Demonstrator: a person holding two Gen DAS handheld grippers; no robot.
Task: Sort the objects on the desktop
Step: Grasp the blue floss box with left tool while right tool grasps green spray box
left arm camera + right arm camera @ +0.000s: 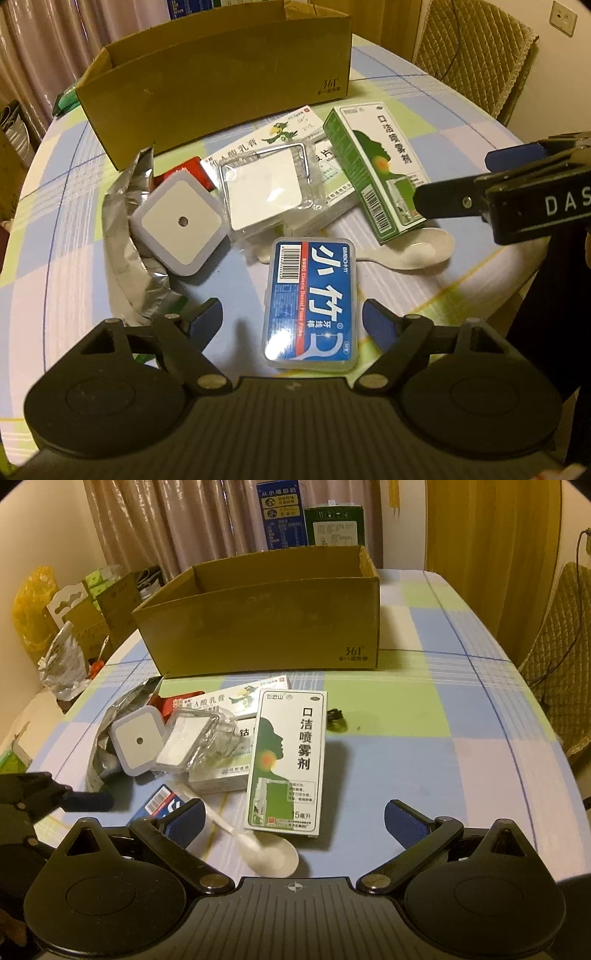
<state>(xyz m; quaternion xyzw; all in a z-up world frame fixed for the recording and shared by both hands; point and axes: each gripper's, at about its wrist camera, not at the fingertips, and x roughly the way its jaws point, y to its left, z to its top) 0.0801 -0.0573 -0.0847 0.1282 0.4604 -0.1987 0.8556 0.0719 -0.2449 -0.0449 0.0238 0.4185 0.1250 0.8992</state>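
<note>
Fingers of the left hand-held gripper (291,325) stand spread on either side of the blue floss-pick case (312,302) at lower centre of the left wrist view; the case lies flat on the table (480,110) between the blue pads, with a gap showing on each side, so nothing is pinched. This gripper tilts steeply down toward the tabletop. The right hand-held gripper (293,818) is also spread wide and holds nothing; its pads flank the near end of the green-and-white spray box (286,760) and the bowl of a white spoon (271,856), well clear of both. In the left wrist view it reaches in from the right edge, just beside that box. Behind the case lie a white square night light (179,223), a bagged white item (264,192) and a foil pouch (127,236). An open cardboard box (218,96) stands at the upper centre of both views
</note>
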